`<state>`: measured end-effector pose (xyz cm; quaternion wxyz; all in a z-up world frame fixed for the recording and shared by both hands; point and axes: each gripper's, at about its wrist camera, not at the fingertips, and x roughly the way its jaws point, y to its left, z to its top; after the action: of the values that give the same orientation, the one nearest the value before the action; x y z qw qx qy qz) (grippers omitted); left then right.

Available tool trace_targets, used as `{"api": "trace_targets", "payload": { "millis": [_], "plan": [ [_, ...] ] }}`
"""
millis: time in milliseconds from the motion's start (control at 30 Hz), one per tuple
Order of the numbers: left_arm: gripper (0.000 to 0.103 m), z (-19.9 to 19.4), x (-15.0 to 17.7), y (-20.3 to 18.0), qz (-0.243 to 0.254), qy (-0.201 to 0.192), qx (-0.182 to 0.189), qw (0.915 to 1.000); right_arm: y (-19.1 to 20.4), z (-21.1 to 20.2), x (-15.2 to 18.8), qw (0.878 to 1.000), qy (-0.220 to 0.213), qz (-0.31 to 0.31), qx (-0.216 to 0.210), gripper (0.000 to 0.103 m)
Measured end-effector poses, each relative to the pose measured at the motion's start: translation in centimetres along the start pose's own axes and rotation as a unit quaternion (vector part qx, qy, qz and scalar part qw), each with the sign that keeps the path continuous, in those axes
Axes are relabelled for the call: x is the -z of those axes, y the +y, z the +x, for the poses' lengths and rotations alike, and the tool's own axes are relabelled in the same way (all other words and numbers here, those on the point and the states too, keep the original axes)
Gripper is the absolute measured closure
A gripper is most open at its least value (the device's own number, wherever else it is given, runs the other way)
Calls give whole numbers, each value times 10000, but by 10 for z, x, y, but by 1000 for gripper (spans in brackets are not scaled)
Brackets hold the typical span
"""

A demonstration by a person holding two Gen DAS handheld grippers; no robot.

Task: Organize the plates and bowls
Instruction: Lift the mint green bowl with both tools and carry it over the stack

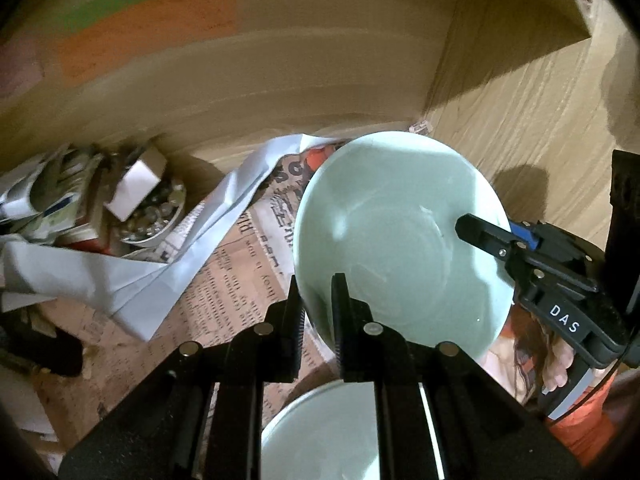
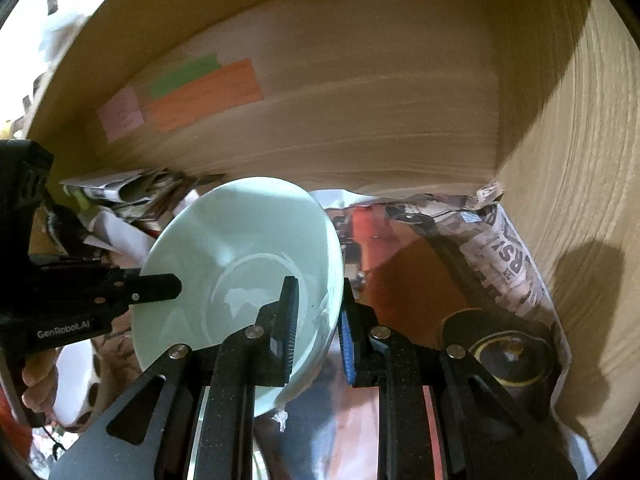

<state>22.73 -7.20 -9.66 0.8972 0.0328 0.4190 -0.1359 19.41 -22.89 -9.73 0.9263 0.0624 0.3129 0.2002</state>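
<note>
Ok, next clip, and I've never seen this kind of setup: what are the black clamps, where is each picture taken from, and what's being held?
There is no robot here: a person holds a two-finger clamp tool in each hand, with a wide-angle camera on each looking along its fingers. One picture comes from the left gripper, the other from the right gripper. Both are shut on the rim of one pale green bowl, from opposite sides, inside a wooden cabinet. Crumpled newspaper covers the cabinet floor. A second pale bowl sits below the left gripper, and a small dish of clutter stands further back.
</note>
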Motion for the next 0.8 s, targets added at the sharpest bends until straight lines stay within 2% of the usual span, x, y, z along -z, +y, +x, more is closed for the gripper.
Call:
{"api": "trace_targets", "payload": {
  "millis": [433, 800],
  "plan": [
    [91, -56, 47, 35, -257, -417, -210, 9986, 57, -15, 16, 9992, -136, -261, -279, 86],
    [91, -85, 88, 64, -603, -558, -402, 9958, 103, -13, 30, 9971, -102, -466, -598, 86]
  ]
}}
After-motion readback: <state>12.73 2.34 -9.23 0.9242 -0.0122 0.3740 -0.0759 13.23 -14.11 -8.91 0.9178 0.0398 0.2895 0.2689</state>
